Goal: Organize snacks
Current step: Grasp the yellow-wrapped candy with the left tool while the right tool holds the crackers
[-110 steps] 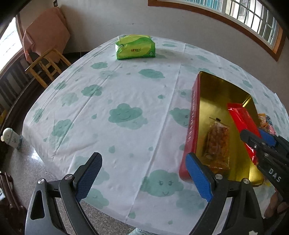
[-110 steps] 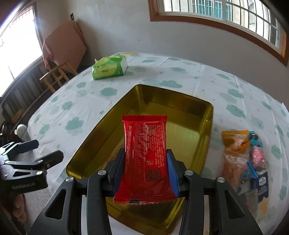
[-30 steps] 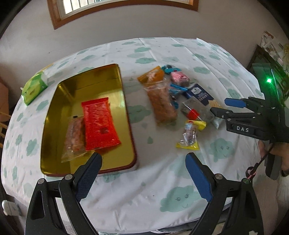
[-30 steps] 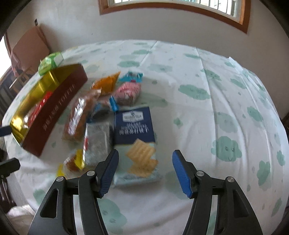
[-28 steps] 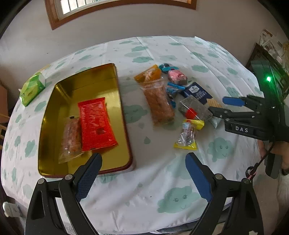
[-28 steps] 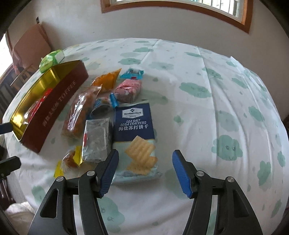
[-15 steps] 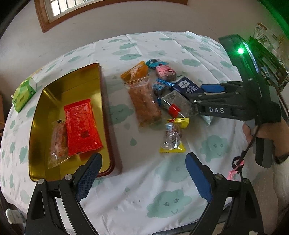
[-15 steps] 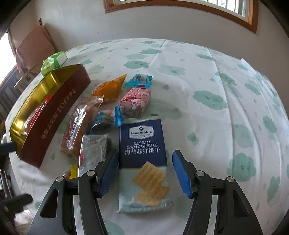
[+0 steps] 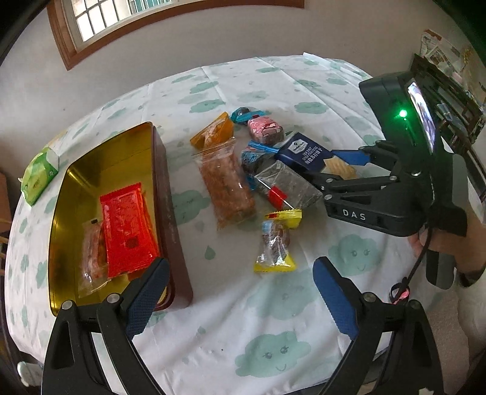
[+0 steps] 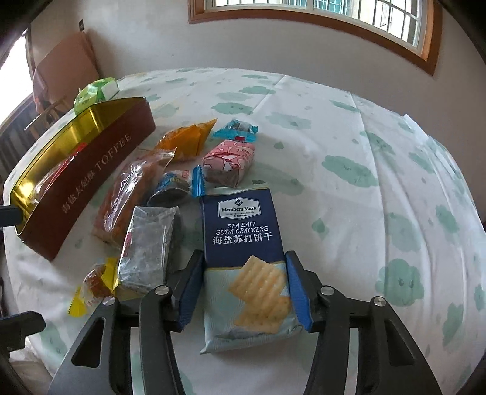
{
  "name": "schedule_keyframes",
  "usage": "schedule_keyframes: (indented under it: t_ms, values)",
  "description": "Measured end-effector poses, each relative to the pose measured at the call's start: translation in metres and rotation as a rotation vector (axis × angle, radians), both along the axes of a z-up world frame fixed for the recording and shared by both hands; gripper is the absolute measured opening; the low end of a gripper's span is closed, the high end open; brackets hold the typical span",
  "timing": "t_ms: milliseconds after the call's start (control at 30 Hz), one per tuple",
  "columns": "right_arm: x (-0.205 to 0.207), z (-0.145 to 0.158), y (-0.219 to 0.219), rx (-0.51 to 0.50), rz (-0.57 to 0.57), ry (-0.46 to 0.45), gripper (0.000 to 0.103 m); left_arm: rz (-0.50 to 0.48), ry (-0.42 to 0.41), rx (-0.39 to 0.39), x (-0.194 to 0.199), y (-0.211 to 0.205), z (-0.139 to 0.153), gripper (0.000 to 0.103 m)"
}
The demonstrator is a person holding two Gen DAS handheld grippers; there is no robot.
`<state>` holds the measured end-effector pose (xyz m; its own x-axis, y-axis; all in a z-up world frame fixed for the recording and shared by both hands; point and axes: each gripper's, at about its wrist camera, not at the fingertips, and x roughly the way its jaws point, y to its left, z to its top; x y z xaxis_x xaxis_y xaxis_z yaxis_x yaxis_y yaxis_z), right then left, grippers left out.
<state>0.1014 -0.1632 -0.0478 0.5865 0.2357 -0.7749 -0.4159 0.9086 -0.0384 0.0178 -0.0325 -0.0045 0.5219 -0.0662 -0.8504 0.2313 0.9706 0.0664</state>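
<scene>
Since a second earlier, the right tongs (image 10: 244, 288) had slid forward so that the sea salt cracker pack (image 10: 243, 243) lay between their blue pads, and the jaws were closing on its lower, pale end; whether the pads already pressed the wrapper could not be told. The pack lay flat on the worktop (image 10: 349, 170), just right of the grey foil packet (image 10: 148, 240) and well right of the gold tin (image 10: 45, 158).

Judged from this, a pinch so near one end could let the long pack droop or slip out as it rose, and too hard a squeeze would likely crack the biscuits. The left pad sat close to the grey foil packet and might drag it along.

Left of the pack, the left tongs (image 9: 240, 300) hung wide open and empty, between the tin and the yellow candy wrapper (image 9: 275, 240). The worktop wore a white cloth with green clouds. Beyond the pack rose a plain wall with a wood-framed window (image 10: 334, 18), and beyond the tin stood a chair (image 10: 51, 106).
</scene>
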Motion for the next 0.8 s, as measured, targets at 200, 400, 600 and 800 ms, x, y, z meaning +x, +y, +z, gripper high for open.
schedule_keyframes:
  t_ms: [200, 400, 600, 800]
  values:
    - [0.003, -0.001, -0.029, 0.004, -0.1, -0.032, 0.052, -0.006, -0.006, -0.007, 0.005, -0.006, 0.001, 0.093]
    - [0.007, -0.002, -0.077, 0.038, -0.235, -0.048, 0.052, -0.008, 0.029, -0.032, 0.014, -0.011, -0.007, 0.086]
    - [0.007, -0.002, -0.086, 0.041, -0.253, -0.049, 0.052, 0.001, 0.075, -0.064, 0.023, -0.013, -0.019, 0.067]
    - [0.008, -0.001, -0.085, 0.048, -0.253, -0.046, 0.052, 0.032, 0.148, -0.129, 0.037, -0.008, -0.037, 0.05]
